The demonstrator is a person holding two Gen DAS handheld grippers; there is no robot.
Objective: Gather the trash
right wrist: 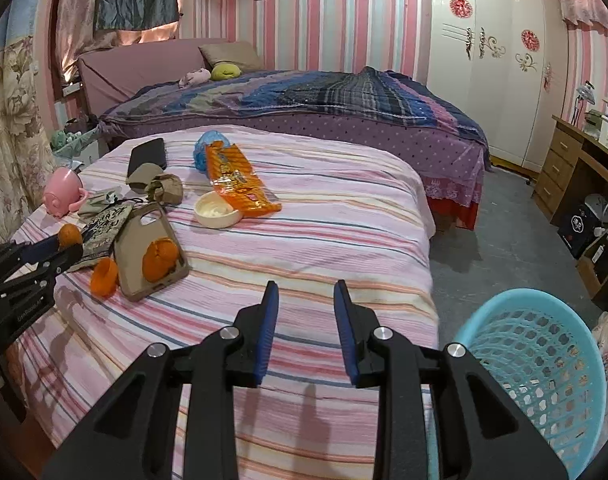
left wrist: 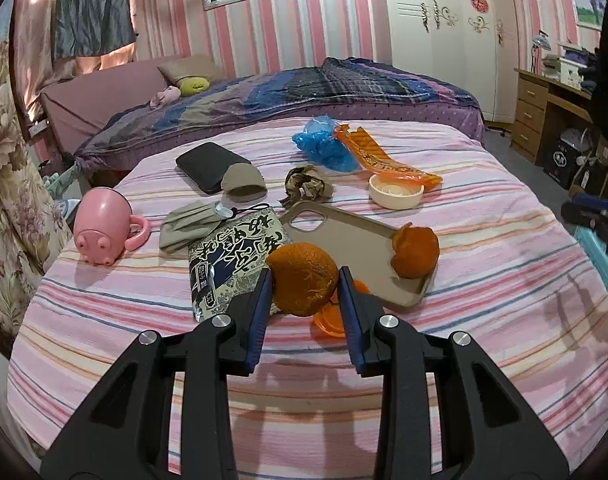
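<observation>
My left gripper point(left wrist: 305, 276) is shut on a large piece of orange peel point(left wrist: 304, 288), lifted just above the pink striped bed point(left wrist: 483, 280). The right wrist view shows that same gripper point(right wrist: 60, 248) at the far left with the peel point(right wrist: 70, 235). Another peel point(left wrist: 415, 252) lies on a beige phone case point(left wrist: 343, 236), and a small piece point(left wrist: 327, 320) rests on the sheet. Further back are crumpled brown paper point(left wrist: 307, 186), a blue plastic bag point(left wrist: 323, 144) and an orange wrapper point(left wrist: 383, 156). My right gripper point(right wrist: 305, 286) hovers over the bed's near part, fingers apart, nothing between them. A light blue basket point(right wrist: 543, 360) stands to its right.
A pink mug point(left wrist: 100, 228), a printed packet point(left wrist: 228, 256), a grey folded pouch point(left wrist: 192, 224), a black case point(left wrist: 208, 166) and a cream round lid point(left wrist: 395, 192) lie on the bed. Behind is a second bed point(right wrist: 304, 96). A wooden desk point(right wrist: 575, 168) stands at the right across grey floor.
</observation>
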